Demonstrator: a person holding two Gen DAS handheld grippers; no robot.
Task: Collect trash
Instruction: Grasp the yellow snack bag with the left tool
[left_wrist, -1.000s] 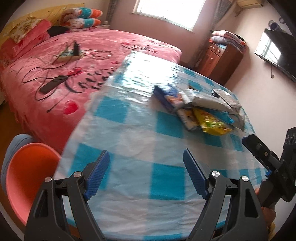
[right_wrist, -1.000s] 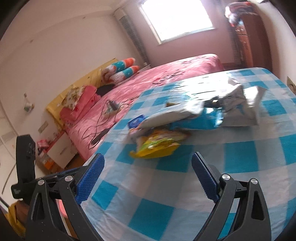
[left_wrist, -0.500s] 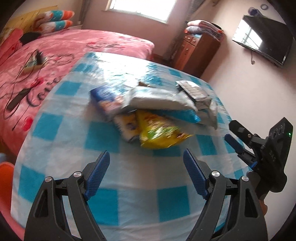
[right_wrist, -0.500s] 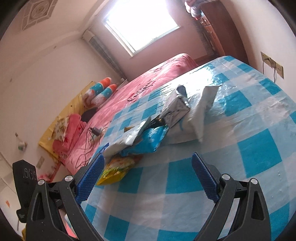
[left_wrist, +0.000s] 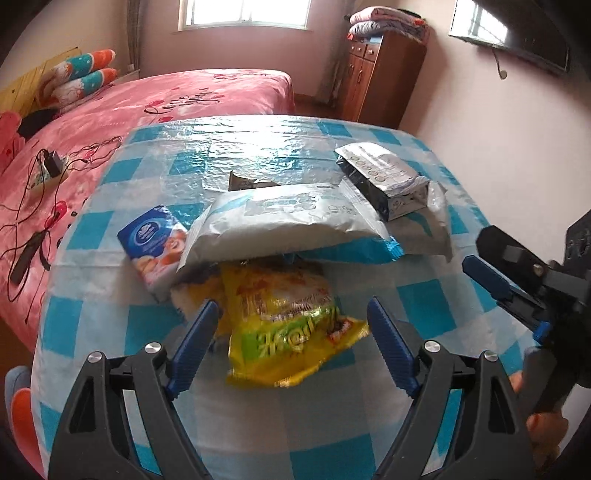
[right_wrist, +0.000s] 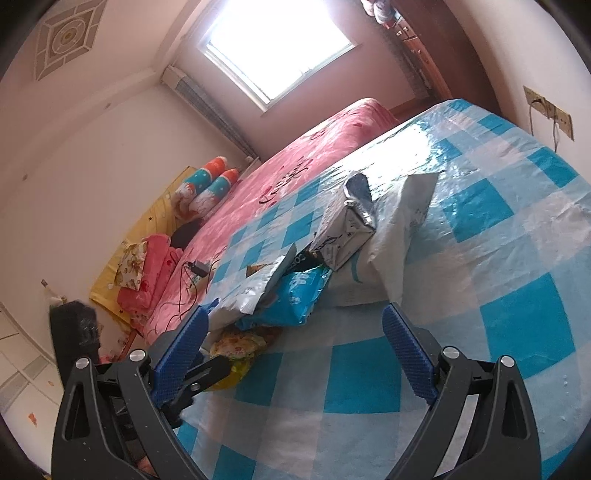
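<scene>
A pile of empty wrappers lies on the blue-and-white checked table (left_wrist: 110, 321). A yellow snack bag (left_wrist: 284, 325) lies nearest, under a white pouch (left_wrist: 280, 218), with a blue tissue pack (left_wrist: 153, 243) at left, a blue bag (left_wrist: 354, 253) and a silver carton (left_wrist: 384, 177) at right. My left gripper (left_wrist: 291, 325) is open, its fingers on either side of the yellow bag's near end. My right gripper (right_wrist: 295, 347) is open and empty, just short of the blue bag (right_wrist: 295, 299) and the silver carton (right_wrist: 347, 229); it also shows in the left wrist view (left_wrist: 498, 284).
A pink bed (left_wrist: 110, 122) with cables and a charger (left_wrist: 51, 166) stands beyond the table's left side. A wooden cabinet (left_wrist: 380, 74) stands at the back right wall. An orange chair (left_wrist: 22, 417) sits at the table's near left corner.
Both grippers have moved in toward the wrapper pile. My left gripper now has the yellow bag between its open fingers. The right gripper has swung to face the pile's right side.
</scene>
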